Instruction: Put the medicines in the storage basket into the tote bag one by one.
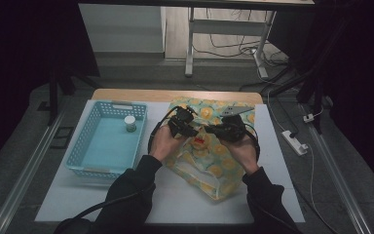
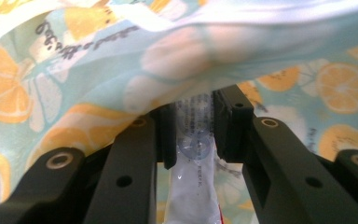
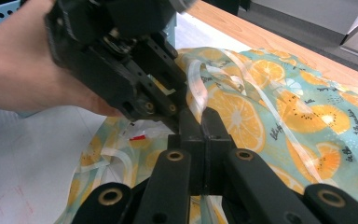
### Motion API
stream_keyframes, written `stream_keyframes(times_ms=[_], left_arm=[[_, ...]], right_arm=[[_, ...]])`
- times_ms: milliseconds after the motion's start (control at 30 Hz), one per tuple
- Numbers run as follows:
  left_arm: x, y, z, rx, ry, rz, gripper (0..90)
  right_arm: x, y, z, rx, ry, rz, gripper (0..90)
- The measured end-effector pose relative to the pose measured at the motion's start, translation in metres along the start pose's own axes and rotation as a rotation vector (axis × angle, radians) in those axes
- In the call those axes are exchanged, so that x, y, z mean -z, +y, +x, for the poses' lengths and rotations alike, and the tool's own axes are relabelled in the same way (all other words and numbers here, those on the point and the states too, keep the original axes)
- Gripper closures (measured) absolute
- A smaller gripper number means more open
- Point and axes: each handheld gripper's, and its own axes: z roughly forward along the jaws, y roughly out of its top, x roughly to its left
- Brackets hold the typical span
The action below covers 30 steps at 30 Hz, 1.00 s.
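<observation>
A thin fruit-print bag (image 1: 213,165) lies on the white table, its mouth toward the grippers. My left gripper (image 2: 193,135) is shut on a white plastic packet (image 2: 191,186), which stands between the pads under a fold of the bag (image 2: 98,70). In the high view the left gripper (image 1: 181,123) sits at the bag's mouth, and a red-marked bit of the packet (image 1: 199,143) shows below it. My right gripper (image 3: 200,122) is shut on the bag's edge (image 3: 196,93), pinching the cloth by its pale strap. From above, the right gripper (image 1: 226,129) is close beside the left one.
A light blue slotted basket (image 1: 85,146) stands left of the bag with a small white jar (image 1: 130,123) in its far corner. The white table top (image 1: 180,200) runs out to the front. The other hand and gripper (image 3: 121,70) crowd the right gripper view's upper left.
</observation>
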Motion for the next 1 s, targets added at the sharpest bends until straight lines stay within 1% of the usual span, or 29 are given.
stream_keyframes(times_ms=[133, 333, 433, 533, 600, 667, 833, 1000], left_arm=[[-0.005, -0.001, 0.005, 0.016, 0.018, -0.016, 72.0], [-0.012, -0.002, 0.008, 0.009, 0.052, -0.017, 72.0], [-0.015, -0.004, 0.009, 0.01, 0.061, -0.022, 71.9], [-0.018, -0.006, 0.01, -0.002, 0.073, -0.029, 71.5], [-0.019, -0.007, 0.01, -0.021, 0.088, -0.031, 70.5], [-0.019, -0.008, 0.009, -0.035, 0.095, -0.042, 66.5], [-0.013, -0.009, 0.007, -0.05, 0.099, -0.036, 56.8], [0.0, -0.014, 0.006, -0.051, 0.073, -0.037, 46.8]], right_arm=[[-0.001, 0.0, 0.0, 0.0, -0.001, 0.003, 90.0], [-0.004, -0.001, 0.0, -0.006, -0.008, 0.013, 90.0], [-0.005, -0.001, 0.0, -0.007, -0.01, 0.014, 90.0], [-0.005, -0.002, 0.0, -0.004, -0.012, 0.014, 90.0], [-0.006, -0.002, 0.001, -0.007, -0.013, 0.016, 90.0], [-0.006, -0.002, 0.001, -0.005, -0.015, 0.016, 90.0], [-0.006, -0.002, 0.001, -0.007, -0.015, 0.014, 90.0], [-0.006, -0.002, 0.001, -0.011, -0.01, 0.012, 90.0]])
